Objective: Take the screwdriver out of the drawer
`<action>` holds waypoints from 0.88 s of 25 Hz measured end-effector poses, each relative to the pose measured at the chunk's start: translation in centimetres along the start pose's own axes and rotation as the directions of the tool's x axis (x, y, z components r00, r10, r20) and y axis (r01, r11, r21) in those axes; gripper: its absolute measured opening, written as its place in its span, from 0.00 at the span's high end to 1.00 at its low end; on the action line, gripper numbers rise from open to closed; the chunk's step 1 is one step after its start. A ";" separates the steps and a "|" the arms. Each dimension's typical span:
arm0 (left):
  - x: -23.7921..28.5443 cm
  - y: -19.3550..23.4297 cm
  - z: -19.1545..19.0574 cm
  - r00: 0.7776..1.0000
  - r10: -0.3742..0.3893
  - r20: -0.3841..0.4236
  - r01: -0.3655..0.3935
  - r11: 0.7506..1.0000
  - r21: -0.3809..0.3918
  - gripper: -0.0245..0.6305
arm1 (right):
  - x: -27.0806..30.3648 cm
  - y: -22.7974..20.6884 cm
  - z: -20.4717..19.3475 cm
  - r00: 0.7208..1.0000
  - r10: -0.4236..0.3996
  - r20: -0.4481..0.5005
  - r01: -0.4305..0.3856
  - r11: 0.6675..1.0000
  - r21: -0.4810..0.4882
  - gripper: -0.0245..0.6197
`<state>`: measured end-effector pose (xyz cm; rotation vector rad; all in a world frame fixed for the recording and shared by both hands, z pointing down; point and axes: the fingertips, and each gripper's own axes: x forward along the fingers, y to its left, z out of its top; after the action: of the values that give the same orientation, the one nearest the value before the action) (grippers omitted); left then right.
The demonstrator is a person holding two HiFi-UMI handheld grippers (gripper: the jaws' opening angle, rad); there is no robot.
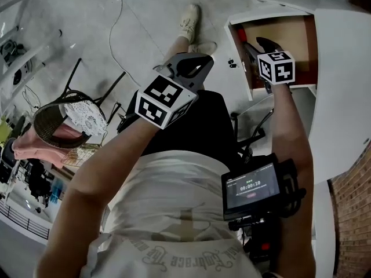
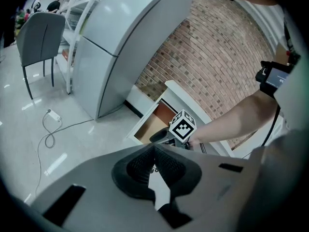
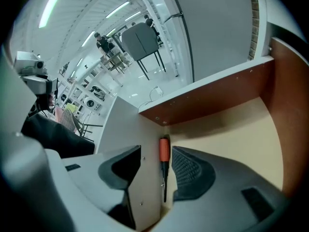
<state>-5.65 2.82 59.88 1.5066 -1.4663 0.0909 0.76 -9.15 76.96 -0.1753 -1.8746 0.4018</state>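
Orange handle, dark shaft: that's the screwdriver [image 3: 164,151], and it's lying on the drawer [image 3: 231,124] floor, tucked right up against the white side wall [image 3: 130,124]. In the right gripper view it runs straight 12 to 6, handle at the 12 end, tip pointing back at the camera.

The right gripper [image 3: 157,153] has its jaws spread wide. The 9 o'clock jaw looks to sit outside the white side wall and the 3 o'clock jaw is inside the drawer, so both the wall and the screwdriver are between them. The ribbed pad [image 3: 190,170] at 3 o'clock is just beside the shaft, but nothing is pinched.

From the head view the pulled-out drawer [image 1: 290,36] sits at about 1 o'clock, with the right gripper [image 1: 255,45] dipped into its 9 o'clock edge. A small red bit at the drawer's inner corner may be the handle, too small to be sure. There's a little screen [image 1: 252,187] strapped to the right forearm.

The left gripper [image 1: 188,62] is up around 12 o'clock in the head view, well apart from the drawer, over the grey floor [image 1: 116,45]. In its own view the left gripper [image 2: 154,148] has its jaws pressed together with nothing in them, and the drawer [image 2: 149,124] and the other gripper's marker cube show just past the tips. A brick wall [image 2: 217,57] is at 1 o'clock there, a grey chair [image 2: 41,33] at 10.
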 end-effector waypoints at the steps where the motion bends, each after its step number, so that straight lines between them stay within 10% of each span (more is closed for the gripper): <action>1: 0.1 0.1 -0.2 1.000 -0.001 -0.005 0.001 1.000 0.002 0.93 | 0.3 -0.1 -0.1 1.000 0.002 -0.003 -0.002 1.000 0.001 0.63; 22: 2.4 1.4 -2.6 0.997 -0.040 -0.058 0.039 0.999 -0.021 0.93 | 5.3 -1.6 -0.7 0.996 0.043 -0.074 -0.043 0.999 -0.004 0.67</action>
<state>-4.63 3.14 63.54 1.5038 -1.3864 0.0953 -0.25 -8.85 82.49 -0.2321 -1.8020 0.4140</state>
